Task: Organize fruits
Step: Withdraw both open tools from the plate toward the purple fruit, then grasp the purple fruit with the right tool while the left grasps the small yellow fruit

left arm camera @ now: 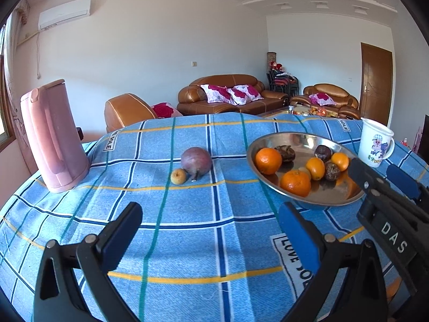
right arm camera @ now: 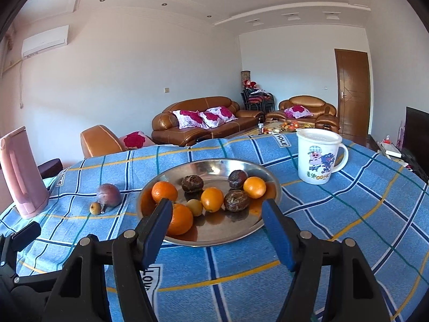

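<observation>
- The metal plate (right arm camera: 214,167) sits on the blue checked tablecloth (right arm camera: 335,214), and everything here is placed from it.
- In the plate: four oranges, the biggest one (right arm camera: 180,218) at the near rim, another (right arm camera: 164,191) at the left, one (right arm camera: 212,199) in the middle, one (right arm camera: 254,187) to the right.
- Three dark wrinkled fruits (right arm camera: 236,200) lie among them, plus a small yellowish fruit (right arm camera: 195,207) between the oranges.
- Left of the plate, out on the cloth, a purple-red fruit (left arm camera: 196,160) rests with a small yellow fruit (left arm camera: 178,176) touching its near-left side.
- Far left of the plate stands a pink kettle (left arm camera: 53,136), upright.
- Right of the plate, beyond its far edge, a white mug (right arm camera: 317,155) with a cartoon print stands, handle to the right.
- The right gripper (right arm camera: 217,218) hovers at the plate's near rim, jaws spread, nothing between them; its left finger overlaps the biggest orange in view.
- The left gripper (left arm camera: 210,230) hangs over bare cloth, near and left of the plate, jaws wide apart and empty.
</observation>
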`<state>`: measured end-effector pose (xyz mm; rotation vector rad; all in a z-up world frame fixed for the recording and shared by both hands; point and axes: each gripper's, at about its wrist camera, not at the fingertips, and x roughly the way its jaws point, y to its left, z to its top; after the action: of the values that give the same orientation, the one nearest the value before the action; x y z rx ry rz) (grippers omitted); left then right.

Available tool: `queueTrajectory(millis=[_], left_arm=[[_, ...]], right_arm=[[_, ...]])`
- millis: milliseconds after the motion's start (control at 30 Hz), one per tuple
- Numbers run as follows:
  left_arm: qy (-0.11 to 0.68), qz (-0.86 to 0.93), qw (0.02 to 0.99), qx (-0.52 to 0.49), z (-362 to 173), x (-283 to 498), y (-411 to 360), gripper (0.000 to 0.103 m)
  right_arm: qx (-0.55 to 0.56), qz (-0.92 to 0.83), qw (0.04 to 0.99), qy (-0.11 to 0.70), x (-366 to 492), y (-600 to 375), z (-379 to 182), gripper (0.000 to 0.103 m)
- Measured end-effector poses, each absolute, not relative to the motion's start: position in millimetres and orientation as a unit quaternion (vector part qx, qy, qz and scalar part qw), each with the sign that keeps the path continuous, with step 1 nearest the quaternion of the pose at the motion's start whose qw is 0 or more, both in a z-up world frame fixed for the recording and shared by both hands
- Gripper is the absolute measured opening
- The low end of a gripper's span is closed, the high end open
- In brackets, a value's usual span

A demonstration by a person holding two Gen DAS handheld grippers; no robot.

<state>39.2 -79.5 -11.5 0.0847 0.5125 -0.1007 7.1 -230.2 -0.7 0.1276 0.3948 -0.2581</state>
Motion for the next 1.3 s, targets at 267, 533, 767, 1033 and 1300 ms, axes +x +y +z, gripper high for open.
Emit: queueTrajectory(millis=[267,533,767,1033,1300], left_arm=[[0.260,0.010,0.963,0.067,-13.1,63.0,-33.7,0.103],[0.305,0.036,0.949,0.071,-23.7,101.4,8.0,0.103],[0.345,-0.007,0.935,0.081,-33.4,146.8,-1.8,0.103],[0.381,-0.048,0.919,0.093,-42.6,201.1,-29.0,0.090],[0.428,-0.081,0.896,0.090,-52.2,234.4,-44.4,0.073]], right_arm=[[0.051,-0.090,0.971,0.217,34.9,-181.3,-4.3,0.071],[0.051,-0.049,0.967,0.245,68.7,-138.2,-10.2,0.071],[0.109,-0.050,0.961,0.248,83.7,-137.2,-15.5,0.071],[0.155,-0.047,0.956,0.244,82.6,-152.1,-17.9,0.071],[0.158,-0.040,0.955,0.250,84.8,-153.0,-18.5,0.071]])
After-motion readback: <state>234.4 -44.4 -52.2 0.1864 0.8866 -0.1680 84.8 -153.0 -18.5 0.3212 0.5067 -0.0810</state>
